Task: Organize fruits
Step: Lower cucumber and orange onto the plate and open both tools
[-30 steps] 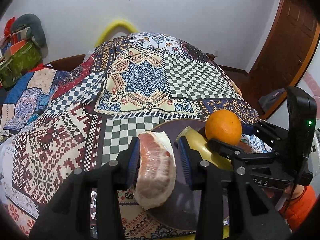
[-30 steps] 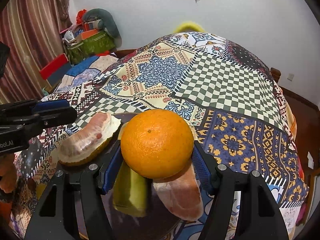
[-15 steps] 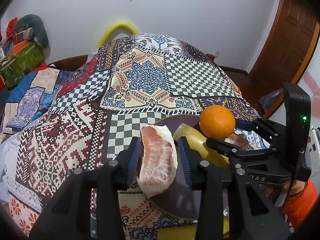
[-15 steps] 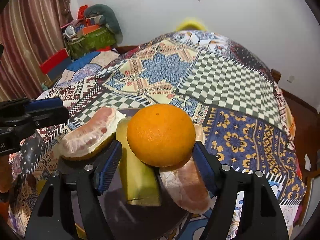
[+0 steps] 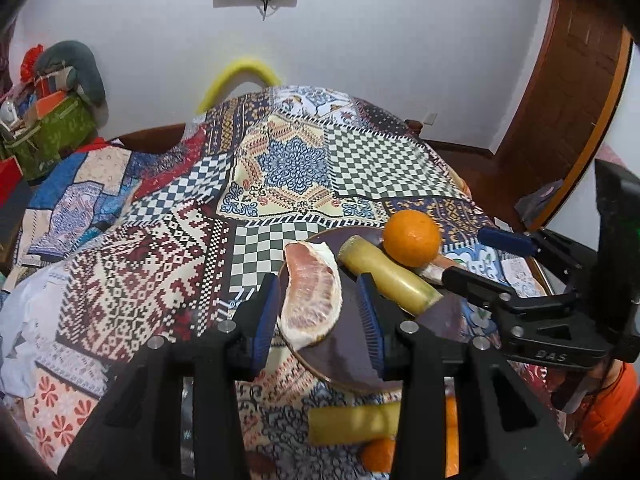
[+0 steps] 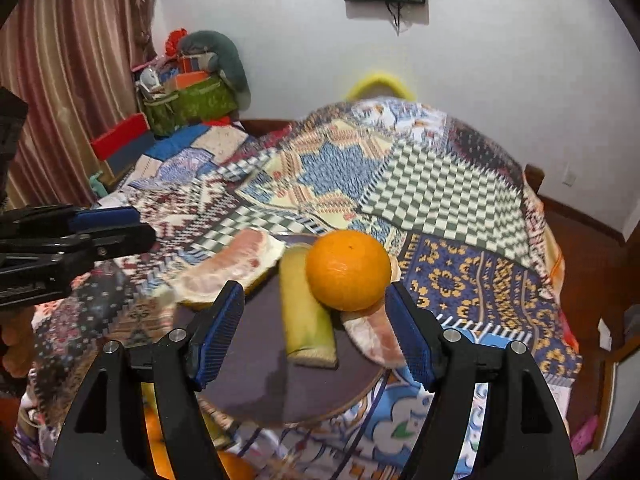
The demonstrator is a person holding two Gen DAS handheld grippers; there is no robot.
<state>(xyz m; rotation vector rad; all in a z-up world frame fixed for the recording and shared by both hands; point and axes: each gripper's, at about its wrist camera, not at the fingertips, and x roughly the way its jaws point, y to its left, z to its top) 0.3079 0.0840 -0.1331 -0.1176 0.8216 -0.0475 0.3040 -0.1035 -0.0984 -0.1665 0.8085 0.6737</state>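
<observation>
1. The left tool [image 5: 318, 312] stands spread, its pads clear of the pomelo wedge [image 5: 310, 294] lying between them on the dark plate [image 5: 348, 360].
2. The right tool [image 6: 314, 332] is spread too, holding nothing; the orange [image 6: 348, 270] sits on the plate just beyond its pads.
3. On the plate, a yellow-green stalk piece [image 6: 306, 316] lies between that wedge and the orange; a second pomelo wedge [image 6: 372, 336] lies under the orange.
4. The plate rests on a patchwork cloth [image 5: 160, 248].
</observation>
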